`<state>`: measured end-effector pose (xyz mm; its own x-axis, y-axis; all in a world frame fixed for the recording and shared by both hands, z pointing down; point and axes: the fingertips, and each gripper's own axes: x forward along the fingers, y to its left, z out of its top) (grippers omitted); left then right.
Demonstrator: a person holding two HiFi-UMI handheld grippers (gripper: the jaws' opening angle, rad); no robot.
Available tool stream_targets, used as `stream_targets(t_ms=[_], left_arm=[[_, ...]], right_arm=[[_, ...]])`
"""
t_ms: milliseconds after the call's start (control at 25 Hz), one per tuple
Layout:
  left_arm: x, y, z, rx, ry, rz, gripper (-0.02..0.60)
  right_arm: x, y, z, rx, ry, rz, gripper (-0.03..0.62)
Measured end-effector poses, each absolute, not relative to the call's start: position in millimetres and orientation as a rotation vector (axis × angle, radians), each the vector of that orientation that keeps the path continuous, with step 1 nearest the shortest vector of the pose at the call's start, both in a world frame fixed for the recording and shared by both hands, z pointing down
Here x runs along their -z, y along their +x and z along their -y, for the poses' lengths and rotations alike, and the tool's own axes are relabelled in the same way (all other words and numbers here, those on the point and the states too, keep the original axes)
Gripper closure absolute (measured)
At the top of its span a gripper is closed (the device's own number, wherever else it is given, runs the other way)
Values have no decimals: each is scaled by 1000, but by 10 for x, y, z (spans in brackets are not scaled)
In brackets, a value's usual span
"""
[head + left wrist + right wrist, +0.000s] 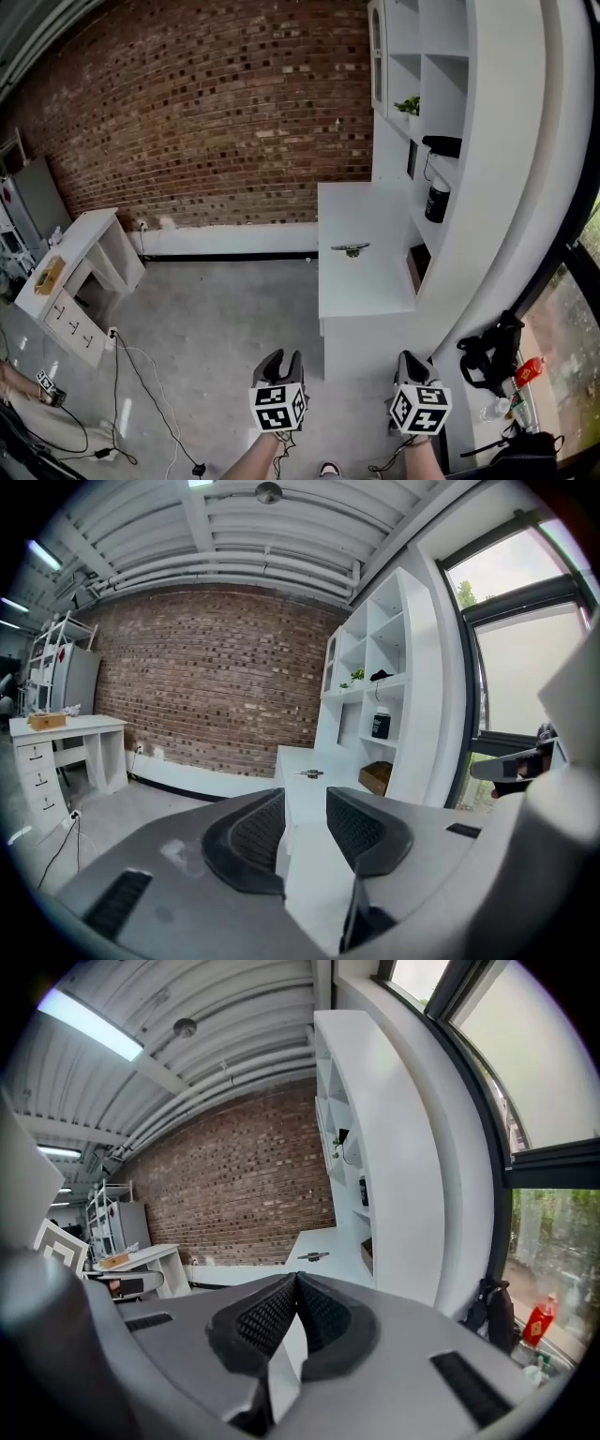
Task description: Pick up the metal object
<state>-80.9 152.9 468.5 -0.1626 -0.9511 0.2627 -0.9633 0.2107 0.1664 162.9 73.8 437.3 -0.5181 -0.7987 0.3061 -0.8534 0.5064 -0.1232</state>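
A small metal object lies on the white counter beside the shelving, far ahead of both grippers. It shows small in the left gripper view and in the right gripper view. My left gripper is held low over the floor, short of the counter's near end; its jaws stand apart with nothing between them. My right gripper is level with it, near the counter's front corner; its jaws meet at the tips and hold nothing.
White shelving rises right of the counter, holding a black jar, a plant and a brown box. A white desk stands at the left. Cables trail on the floor. A black bag sits at the right.
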Motion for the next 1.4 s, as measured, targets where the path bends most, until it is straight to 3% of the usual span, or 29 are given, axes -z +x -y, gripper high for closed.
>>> stream_targets(t_ms=[800, 1400], left_arm=[[-4827, -1278, -679, -38, 1761, 2191, 442], [-4715, -1994, 845, -46, 1876, 2105, 442]], right_arm=[[-4565, 1222, 123, -375, 1370, 2511, 592], [-4465, 491, 1430, -382, 1490, 2460, 592]])
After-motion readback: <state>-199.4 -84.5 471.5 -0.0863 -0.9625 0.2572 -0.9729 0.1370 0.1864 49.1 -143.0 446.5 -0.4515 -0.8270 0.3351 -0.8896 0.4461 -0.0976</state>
